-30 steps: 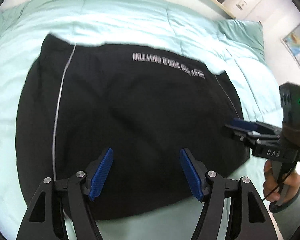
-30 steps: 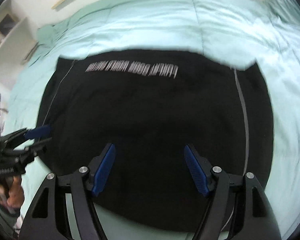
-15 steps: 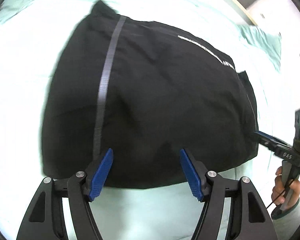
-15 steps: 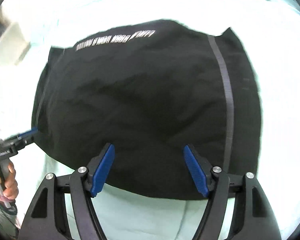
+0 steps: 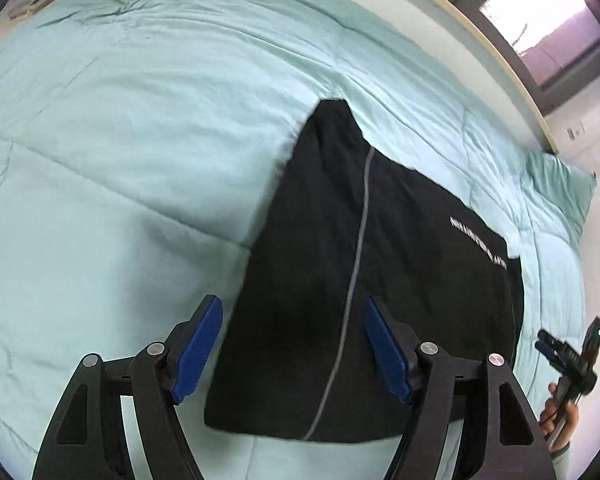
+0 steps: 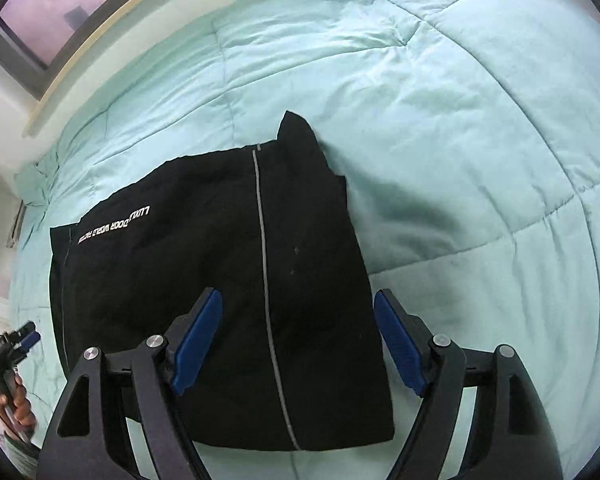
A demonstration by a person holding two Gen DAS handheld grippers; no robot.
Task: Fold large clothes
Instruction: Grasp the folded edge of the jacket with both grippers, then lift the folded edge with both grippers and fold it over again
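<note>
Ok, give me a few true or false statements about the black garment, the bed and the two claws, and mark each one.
1. The black garment with the thin grey stripes lies on a mint green quilted bedspread. True.
2. The left claw is shut on the garment. False: its blue pads stand wide apart with nothing between them.
3. White lettering is printed on the garment near one edge. True.
4. The right claw holds a corner of the garment lifted off the bed. False: it is open, and the garment lies flat.
5. The garment is red. False: it is black.
</note>
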